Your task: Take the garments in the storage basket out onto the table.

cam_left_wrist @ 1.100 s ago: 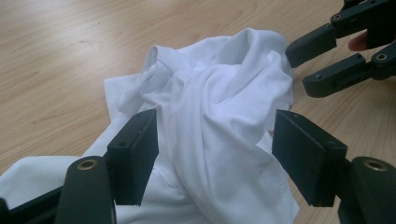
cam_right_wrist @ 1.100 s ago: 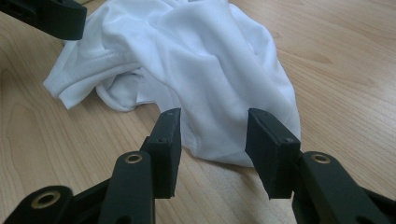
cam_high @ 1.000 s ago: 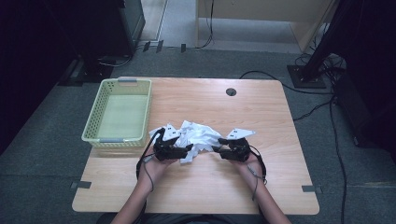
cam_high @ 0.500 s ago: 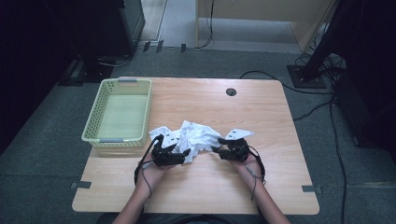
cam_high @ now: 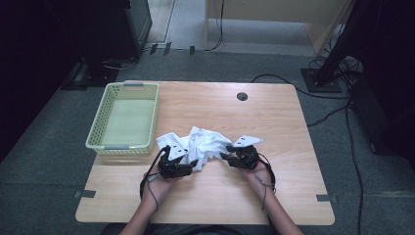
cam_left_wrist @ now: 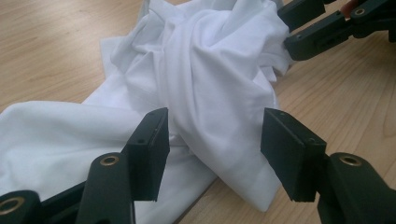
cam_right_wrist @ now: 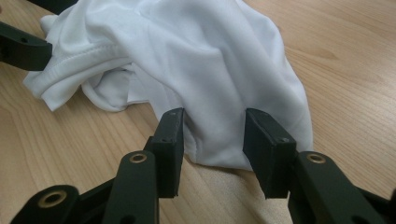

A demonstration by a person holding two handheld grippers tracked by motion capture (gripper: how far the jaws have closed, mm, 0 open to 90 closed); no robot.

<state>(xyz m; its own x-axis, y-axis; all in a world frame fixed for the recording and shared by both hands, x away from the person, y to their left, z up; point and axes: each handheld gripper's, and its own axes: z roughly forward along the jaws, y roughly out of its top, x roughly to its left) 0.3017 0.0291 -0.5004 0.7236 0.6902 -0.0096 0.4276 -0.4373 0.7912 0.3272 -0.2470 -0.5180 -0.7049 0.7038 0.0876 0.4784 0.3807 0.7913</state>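
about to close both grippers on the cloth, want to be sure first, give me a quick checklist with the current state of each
1. Cloth between the left gripper jaws: ok, a fold sits in the gap. The jaws have just been closing.
2. Left pads pressing the fold: not ok, gaps show beside it.
3. Cloth between the right gripper jaws: ok, its edge bulges into the gap. These jaws have just been closing too.
4. Right pads pressing the cloth: cannot tell, they stand close against it.
5. Grippers at opposite ends of the heap: ok.
6. Basket free to take the cloth: ok, nothing in it.
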